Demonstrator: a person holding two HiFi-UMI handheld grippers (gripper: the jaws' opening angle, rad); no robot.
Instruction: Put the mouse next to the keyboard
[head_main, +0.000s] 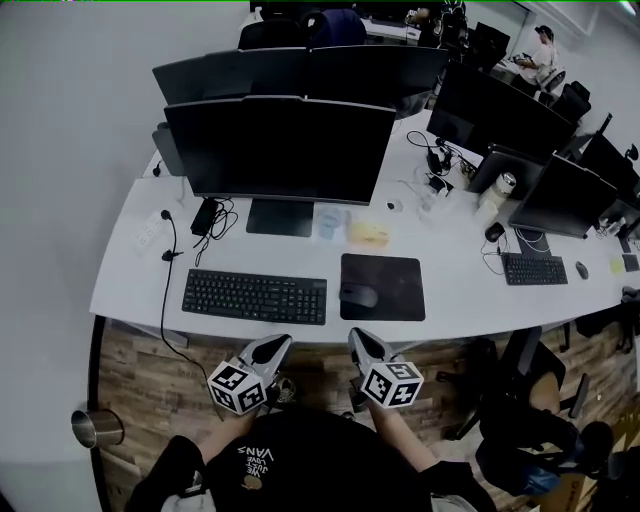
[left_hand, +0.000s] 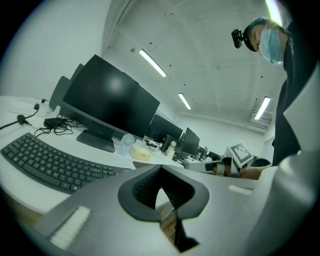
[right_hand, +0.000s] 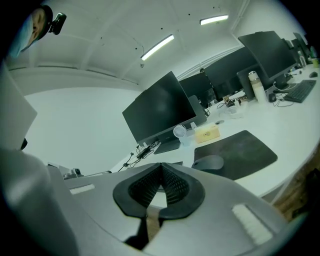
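Observation:
The grey mouse (head_main: 358, 295) lies on the left part of a black mouse pad (head_main: 395, 290), just right of the black keyboard (head_main: 254, 296) on the white desk. Both grippers hover below the desk's front edge, near the person's lap. My left gripper (head_main: 274, 347) is shut and empty, in front of the keyboard's right end. My right gripper (head_main: 363, 342) is shut and empty, in front of the mouse. In the right gripper view the mouse (right_hand: 209, 162) sits beyond the closed gripper (right_hand: 161, 166). In the left gripper view the keyboard (left_hand: 50, 162) lies to the left of the closed gripper (left_hand: 160, 168).
A large monitor (head_main: 280, 150) stands behind the keyboard, with cables (head_main: 205, 225), a small fan (head_main: 330, 222) and a yellow box (head_main: 369, 234) near its base. More monitors and a second keyboard (head_main: 533, 268) are to the right. An office chair (head_main: 520, 400) stands right of the person.

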